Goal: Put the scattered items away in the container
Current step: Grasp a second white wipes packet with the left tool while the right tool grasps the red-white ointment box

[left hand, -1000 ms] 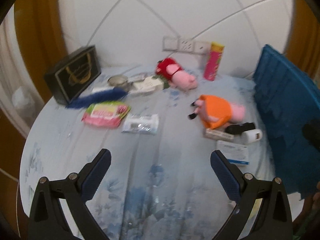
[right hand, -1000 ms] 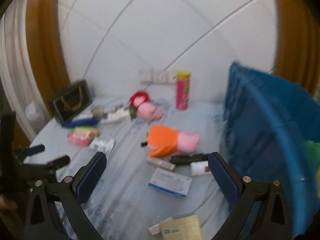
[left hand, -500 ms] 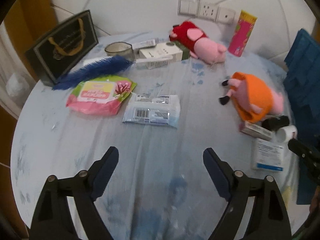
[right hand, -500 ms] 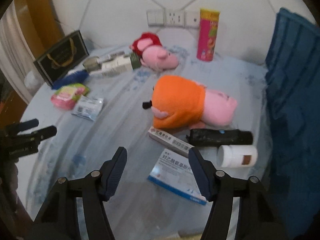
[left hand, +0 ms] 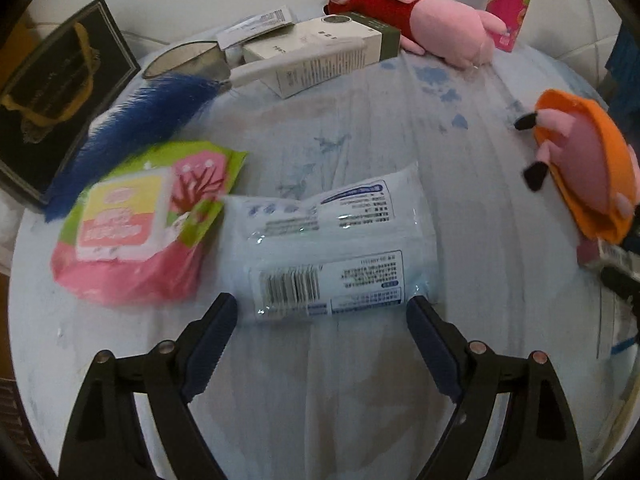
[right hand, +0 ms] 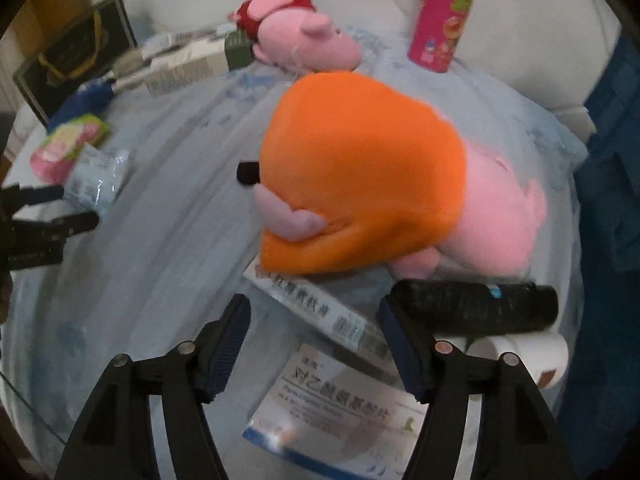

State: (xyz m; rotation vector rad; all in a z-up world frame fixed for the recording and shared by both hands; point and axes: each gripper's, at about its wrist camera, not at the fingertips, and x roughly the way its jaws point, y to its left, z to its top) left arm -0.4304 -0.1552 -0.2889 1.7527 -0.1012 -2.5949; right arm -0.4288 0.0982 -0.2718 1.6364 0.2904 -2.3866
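My left gripper (left hand: 322,314) is open, its tips just short of a pale blue wipes pack (left hand: 332,248) lying flat on the table. A pink and green pack (left hand: 136,220) lies to the left of the wipes. My right gripper (right hand: 314,316) is open over a long thin box (right hand: 316,308), close below the orange-dressed pig plush (right hand: 376,192). A black folded umbrella (right hand: 476,306) and a white bottle (right hand: 532,354) lie to the right, a white and blue medicine box (right hand: 336,412) beneath. The blue container (right hand: 612,184) stands at the right edge.
At the back lie a red-dressed pig plush (left hand: 420,8), a white carton (left hand: 316,56), a metal cup (left hand: 188,62), a blue feather duster (left hand: 132,124), a black gift bag (left hand: 52,92) and a pink tube can (right hand: 444,20). The left gripper (right hand: 36,220) shows at the right wrist view's left edge.
Both grippers have moved forward and down toward the table. The left one has closed in on the wipes pack, the right one on the orange plush and thin box. Both stay open.
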